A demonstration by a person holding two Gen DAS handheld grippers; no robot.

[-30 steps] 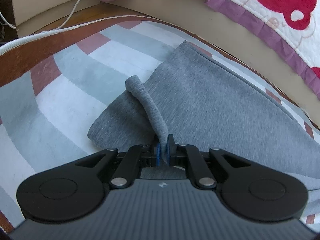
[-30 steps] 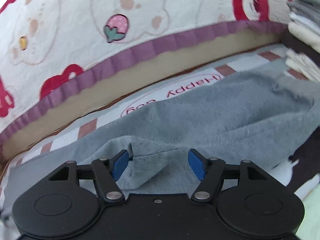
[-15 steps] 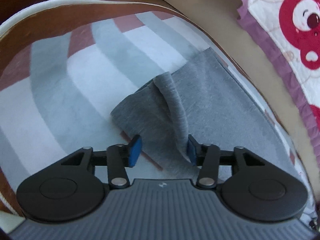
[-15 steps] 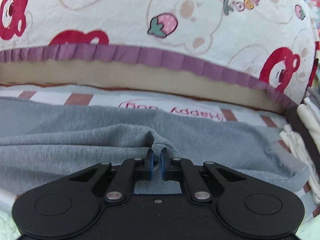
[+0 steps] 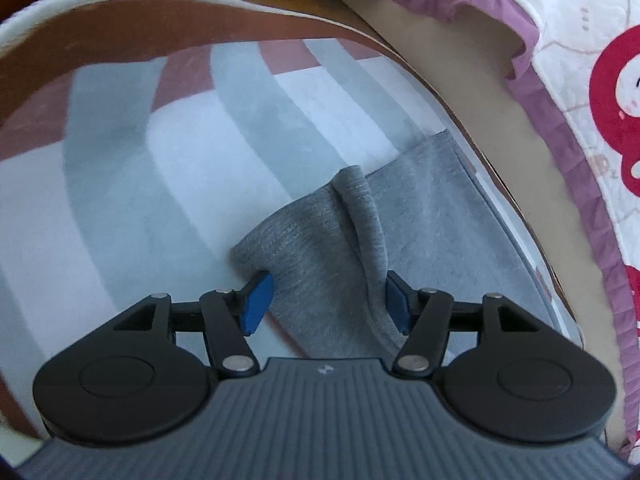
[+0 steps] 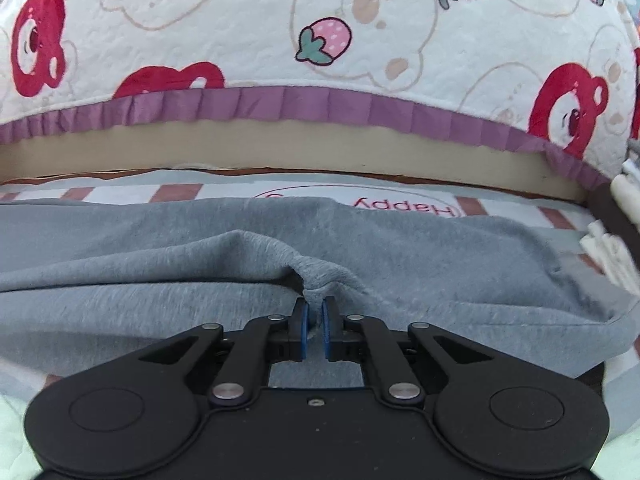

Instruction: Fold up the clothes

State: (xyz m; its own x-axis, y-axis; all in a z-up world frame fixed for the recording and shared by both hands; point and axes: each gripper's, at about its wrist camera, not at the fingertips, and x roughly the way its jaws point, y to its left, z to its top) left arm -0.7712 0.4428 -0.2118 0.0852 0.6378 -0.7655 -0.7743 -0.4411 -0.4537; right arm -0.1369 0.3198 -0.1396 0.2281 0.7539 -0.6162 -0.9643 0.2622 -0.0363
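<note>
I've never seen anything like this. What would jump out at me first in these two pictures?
Probably the bright quilt filling the top of the right view, white with red bears, a strawberry and a purple frill. Below it, the grey garment lies across a striped mat, a pinch of it between the right gripper's blue pads, whose jaws are opening slightly. In the left view, the left gripper is opening around a raised grey fold.

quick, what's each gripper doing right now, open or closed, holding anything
Left gripper: jaws opening, grey garment lies loose between them, not gripped.
Right gripper: pinching a fold of the grey garment, jaws easing open slightly.
</note>
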